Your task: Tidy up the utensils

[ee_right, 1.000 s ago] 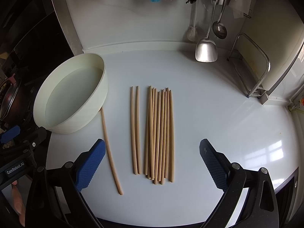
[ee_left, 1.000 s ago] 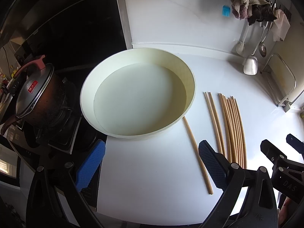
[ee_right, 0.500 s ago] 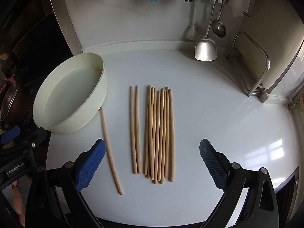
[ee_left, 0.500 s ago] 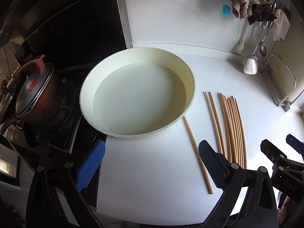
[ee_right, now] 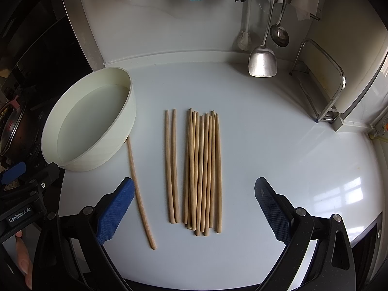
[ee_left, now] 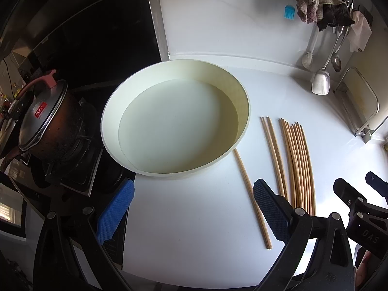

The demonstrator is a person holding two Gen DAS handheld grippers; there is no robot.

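Pale wood on a white bench: a tight bundle of chopsticks laid side by side, running away from the camera, with a separate pair of chopsticks just to the left of it and a single chopstick further left again, far end touching or tucked against the base of a cream round basin. Same layout from the left wrist view: basin ahead and left, single chopstick slanting out from under its wall, pair and bundle off to the right. Right gripper held low over the near ends of the sticks, blue-padded fingers spread wide, gripping nothing, the bundle and pair lying between the two pads. Left gripper likewise wide apart and holding nothing, hovering over bare bench in front of the basin, right-hand pad just beside the near half of the single chopstick. Behind, on the wall: a metal spatula and a ladle hanging, cloths draped above. At far left, a dark lidded pot on a stove.
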